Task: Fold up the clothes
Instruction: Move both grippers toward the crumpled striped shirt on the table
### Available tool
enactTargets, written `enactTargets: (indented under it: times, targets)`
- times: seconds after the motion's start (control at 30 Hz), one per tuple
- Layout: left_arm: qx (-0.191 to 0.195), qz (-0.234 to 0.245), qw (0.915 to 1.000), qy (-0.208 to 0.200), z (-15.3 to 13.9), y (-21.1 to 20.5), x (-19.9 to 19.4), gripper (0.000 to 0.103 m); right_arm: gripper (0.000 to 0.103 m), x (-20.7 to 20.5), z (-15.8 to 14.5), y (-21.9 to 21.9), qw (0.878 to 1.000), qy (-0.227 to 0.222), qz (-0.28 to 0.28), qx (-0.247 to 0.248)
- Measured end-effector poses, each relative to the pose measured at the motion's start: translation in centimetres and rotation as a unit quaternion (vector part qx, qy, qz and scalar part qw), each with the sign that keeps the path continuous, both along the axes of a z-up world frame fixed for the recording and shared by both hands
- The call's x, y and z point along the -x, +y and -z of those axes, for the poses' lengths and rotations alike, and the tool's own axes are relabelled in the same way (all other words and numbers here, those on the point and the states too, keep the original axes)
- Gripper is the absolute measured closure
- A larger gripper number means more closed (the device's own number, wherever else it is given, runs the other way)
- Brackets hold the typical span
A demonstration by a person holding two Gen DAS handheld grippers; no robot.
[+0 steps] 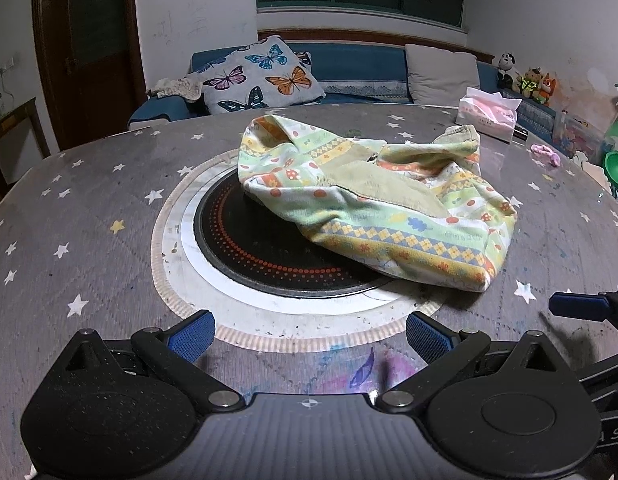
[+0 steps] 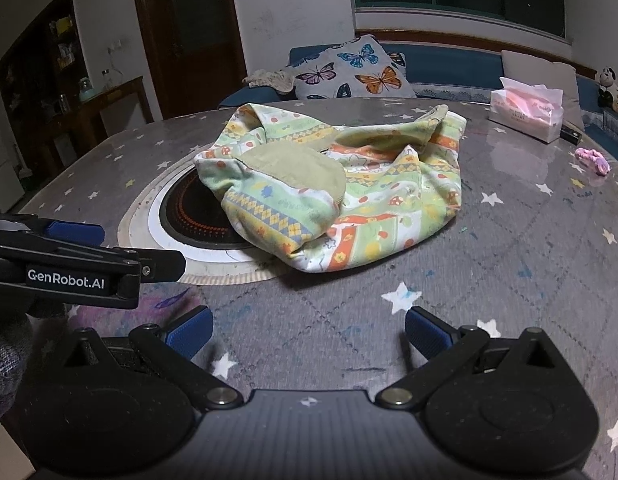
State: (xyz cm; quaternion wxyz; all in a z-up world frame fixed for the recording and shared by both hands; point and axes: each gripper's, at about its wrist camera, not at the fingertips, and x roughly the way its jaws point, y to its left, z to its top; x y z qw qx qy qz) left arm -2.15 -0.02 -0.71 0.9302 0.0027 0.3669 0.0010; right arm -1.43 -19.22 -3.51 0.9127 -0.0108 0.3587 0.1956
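Crumpled garment (image 1: 373, 196) on bench (image 1: 89, 216), partly hiding the round hob (image 1: 245, 240); both tools, left (image 1: 309, 336) and right (image 2: 309, 334), released, near of it.

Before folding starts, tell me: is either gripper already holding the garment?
No: the garment lies crumpled on the table, clear of the open right gripper.

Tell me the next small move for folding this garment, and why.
Probably bring both sets of open fingers forward to the crumpled garment and pinch two edges to spread it flat. It lies bunched on the table, partly over the round black cooktop, and neither the left gripper nor the right gripper holds anything.
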Motion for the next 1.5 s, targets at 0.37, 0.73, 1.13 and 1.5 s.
enactTargets:
  times: [0.37, 0.73, 1.13, 1.5]
  targets:
    - [-0.001, -0.001, 1.0, 0.007, 0.5, 0.1, 0.1, 0.0, 0.0, 0.0, 0.3, 0.2, 1.0, 0.008, 0.004, 0.005]
    - [-0.005, 0.0, 0.9999, 0.013, 0.7, 0.0, -0.4, 0.0, 0.0, -0.4, 0.4, 0.3, 1.0, 0.012, 0.002, 0.007]
    - [-0.007, 0.002, 0.9998, 0.018, 0.8, -0.2, -1.2, 0.0, 0.0, -1.2, 0.5, 0.3, 1.0, 0.016, 0.0, 0.005]
    - [-0.008, -0.001, 0.9997, 0.024, 0.9, 0.0, -2.3, 0.0, 0.0, -2.0, 0.4, 0.5, 1.0, 0.02, -0.002, 0.005]
